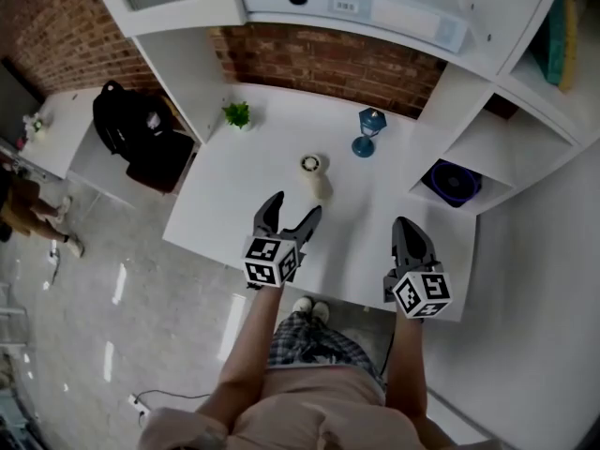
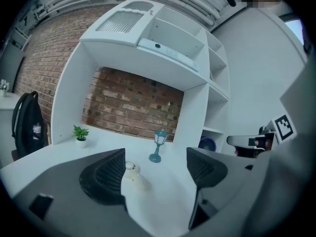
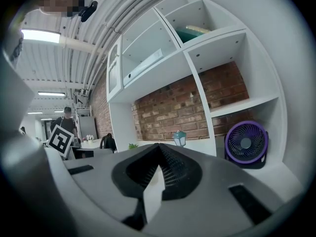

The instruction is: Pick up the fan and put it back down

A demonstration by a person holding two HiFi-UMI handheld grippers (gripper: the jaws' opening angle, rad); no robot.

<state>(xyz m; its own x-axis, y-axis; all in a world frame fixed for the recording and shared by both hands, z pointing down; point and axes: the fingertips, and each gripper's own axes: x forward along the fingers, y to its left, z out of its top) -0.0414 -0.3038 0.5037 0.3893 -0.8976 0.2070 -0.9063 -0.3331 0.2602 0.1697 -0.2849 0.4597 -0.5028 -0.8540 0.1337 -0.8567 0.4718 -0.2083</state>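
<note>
White fan (image 1: 314, 176) stands at the middle of the white desk (image 1: 234, 204), bare top all round it, a potted plant (image 1: 237, 114) at the desk's back-left corner and a blue lantern (image 1: 367, 131) toward its back right. At the desk's front edge the left gripper (image 1: 295, 206) hovers just short of the fan, jaws spread wide and empty. Farther right along that edge the right gripper (image 1: 405, 223) has its jaws pressed together on nothing.

A teal lantern lamp (image 2: 158, 146) is seen on the white desk (image 2: 158, 201), framed between the jaws of the left gripper (image 2: 155, 162) and well beyond them. A small potted plant (image 2: 80, 134) is set far to their left, before the brick wall (image 2: 133, 100). A black backpack (image 2: 27, 127) is seen further left.
</note>
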